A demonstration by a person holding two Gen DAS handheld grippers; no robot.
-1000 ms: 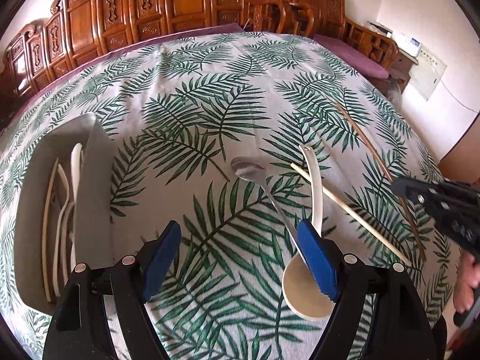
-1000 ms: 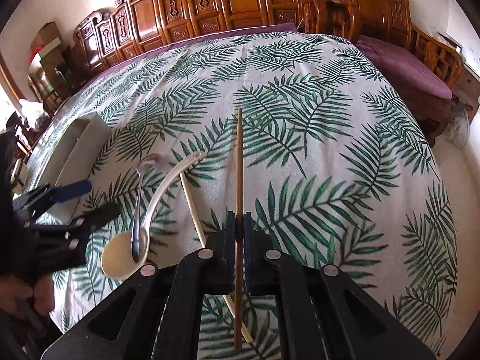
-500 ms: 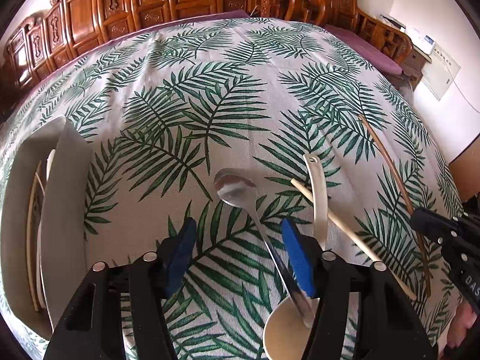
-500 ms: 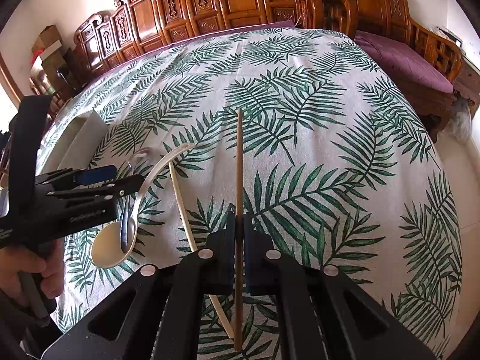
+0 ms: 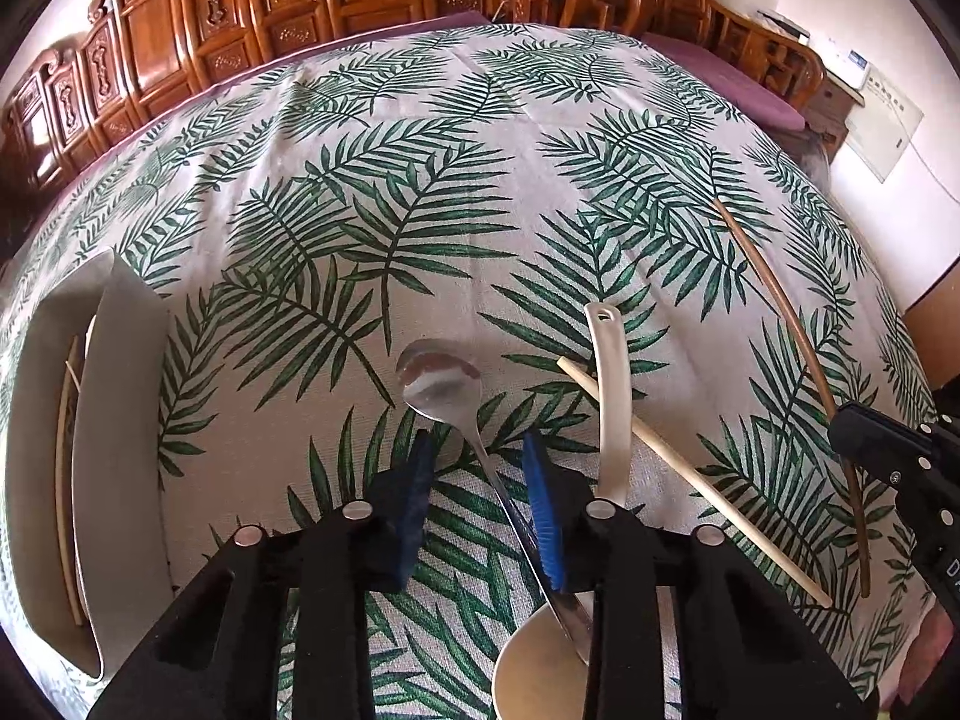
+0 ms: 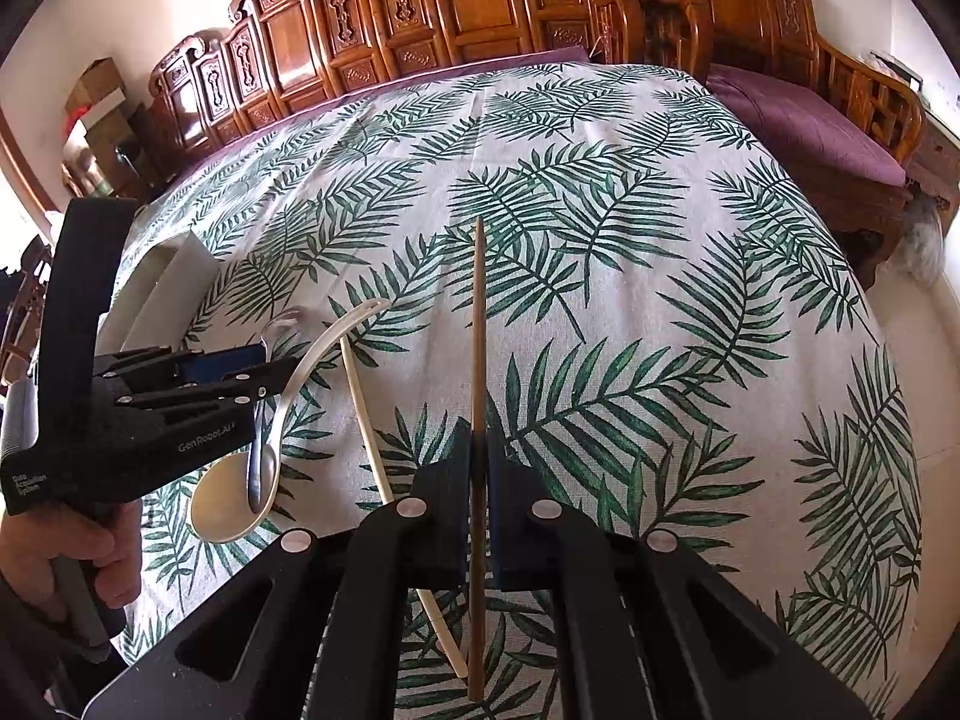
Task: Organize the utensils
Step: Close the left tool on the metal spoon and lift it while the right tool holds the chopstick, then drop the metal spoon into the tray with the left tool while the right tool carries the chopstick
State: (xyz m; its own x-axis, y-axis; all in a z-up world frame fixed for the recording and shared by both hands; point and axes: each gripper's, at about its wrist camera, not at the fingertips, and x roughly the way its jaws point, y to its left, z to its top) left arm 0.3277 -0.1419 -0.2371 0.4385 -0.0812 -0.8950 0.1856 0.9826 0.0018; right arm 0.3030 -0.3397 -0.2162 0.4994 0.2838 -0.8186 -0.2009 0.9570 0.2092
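A metal spoon (image 5: 441, 375) lies on the leaf-print cloth, its handle running back between the blue pads of my left gripper (image 5: 477, 468), which is open around it. The spoon's handle end rests in the bowl of a cream ladle (image 5: 609, 396). A pale chopstick (image 5: 690, 480) lies under the ladle handle. My right gripper (image 6: 478, 468) is shut on a brown chopstick (image 6: 478, 360), also seen in the left wrist view (image 5: 792, 348). The left gripper (image 6: 240, 369) shows in the right wrist view over the spoon (image 6: 258, 456).
A white organizer tray (image 5: 114, 420) stands at the left with chopsticks and pale utensils inside; it also shows in the right wrist view (image 6: 168, 294). Carved wooden chairs (image 6: 420, 30) line the far table edge. A purple-cushioned bench (image 6: 810, 126) is at the right.
My left gripper has moved forward along the metal spoon and its jaws have narrowed around the handle. My right gripper has kept hold of the brown chopstick with little movement.
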